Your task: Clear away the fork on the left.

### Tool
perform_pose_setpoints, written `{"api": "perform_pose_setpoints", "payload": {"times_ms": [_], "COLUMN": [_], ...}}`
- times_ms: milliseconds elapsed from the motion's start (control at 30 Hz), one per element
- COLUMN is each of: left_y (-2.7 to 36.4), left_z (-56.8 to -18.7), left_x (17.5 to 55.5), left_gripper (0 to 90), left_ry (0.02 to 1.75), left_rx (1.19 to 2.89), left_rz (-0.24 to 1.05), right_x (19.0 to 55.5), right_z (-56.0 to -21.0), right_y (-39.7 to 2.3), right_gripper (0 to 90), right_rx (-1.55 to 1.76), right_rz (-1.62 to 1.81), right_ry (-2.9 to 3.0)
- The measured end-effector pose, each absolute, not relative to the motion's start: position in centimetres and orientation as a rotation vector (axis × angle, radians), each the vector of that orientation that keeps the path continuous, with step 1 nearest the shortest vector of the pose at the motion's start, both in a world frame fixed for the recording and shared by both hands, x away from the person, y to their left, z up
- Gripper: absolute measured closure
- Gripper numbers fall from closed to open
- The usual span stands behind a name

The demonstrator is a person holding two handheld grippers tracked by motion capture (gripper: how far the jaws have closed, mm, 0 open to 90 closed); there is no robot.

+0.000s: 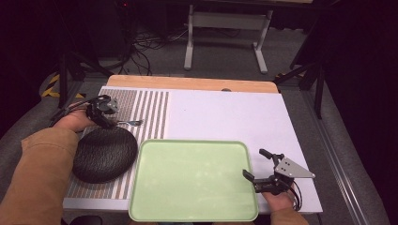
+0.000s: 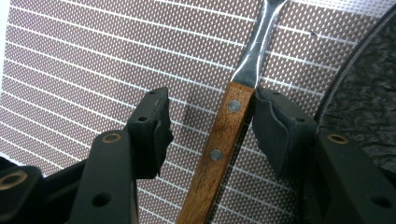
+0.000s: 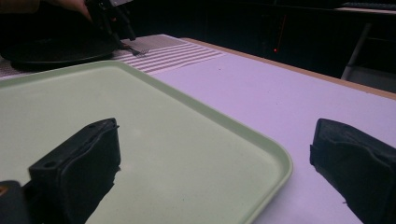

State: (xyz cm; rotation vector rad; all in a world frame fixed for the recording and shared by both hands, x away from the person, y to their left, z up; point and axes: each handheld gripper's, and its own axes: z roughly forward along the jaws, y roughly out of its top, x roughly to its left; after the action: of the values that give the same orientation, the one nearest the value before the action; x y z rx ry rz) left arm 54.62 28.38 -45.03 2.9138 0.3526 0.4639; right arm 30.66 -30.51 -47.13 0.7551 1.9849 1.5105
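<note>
A person works at a white table [image 1: 225, 112]. The left gripper [image 2: 210, 126] sits low over a striped mat [image 2: 93, 60], jaws open around a fork [image 2: 224, 140] with a wooden handle; one jaw touches the handle, the other stands clear. The fork lies beside a round dark mat [image 1: 104, 153]. The right gripper [image 1: 256, 164] is wide open, straddling a green tray's [image 1: 192, 180] right rim, holding nothing.

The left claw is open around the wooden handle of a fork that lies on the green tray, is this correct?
Not quite. The left claw is open around the wooden handle of the fork, but the fork lies on the striped placemat, not on the green tray. The left gripper view shows the dotted stripes under the handle; the high view shows the tray bare.
</note>
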Motion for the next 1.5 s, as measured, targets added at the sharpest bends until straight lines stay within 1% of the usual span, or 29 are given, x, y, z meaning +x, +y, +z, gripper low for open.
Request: {"api": "perform_pose_setpoints", "payload": {"times_ms": [67, 233, 333, 400, 567, 800, 1267, 1500], "left_y": [28.3, 28.3, 28.2, 28.1, 27.9, 27.7, 27.1, 27.0], "left_z": [-45.0, -45.0, -45.0, -45.0, -45.1, -45.2, -45.1, -45.1], "left_x": [54.6, 54.6, 54.4, 54.2, 53.7, 53.4, 53.2, 53.1], "left_gripper": [48.9, 57.9, 65.0, 69.8, 73.7, 76.7, 77.1, 77.2], "left_ry": [0.361, 0.352, 0.341, 0.32, 0.265, 0.226, 0.203, 0.201], "left_rx": [2.917, 2.918, 2.931, 2.944, 2.953, 2.971, 3.008, 3.043], "left_rz": [0.449, 0.415, 0.391, 0.394, 0.437, 0.473, 0.502, 0.544], "right_x": [30.7, 30.6, 30.6, 30.6, 30.6, 30.6, 30.5, 30.5], "right_z": [-47.1, -47.1, -47.1, -47.1, -47.1, -47.1, -47.1, -47.0], "right_y": [-30.5, -30.5, -30.5, -30.6, -30.6, -30.6, -30.6, -30.6], "right_gripper": [2.4, 2.4, 2.4, 2.4, 2.4, 2.4, 2.4, 2.4], "right_rx": [0.756, 0.758, 0.757, 0.757, 0.757, 0.756, 0.757, 0.756], "right_rz": [1.511, 1.52, 1.519, 1.519, 1.521, 1.521, 1.517, 1.516], "right_ry": [1.986, 1.984, 1.982, 1.981, 1.978, 1.976, 1.973, 1.973]}}
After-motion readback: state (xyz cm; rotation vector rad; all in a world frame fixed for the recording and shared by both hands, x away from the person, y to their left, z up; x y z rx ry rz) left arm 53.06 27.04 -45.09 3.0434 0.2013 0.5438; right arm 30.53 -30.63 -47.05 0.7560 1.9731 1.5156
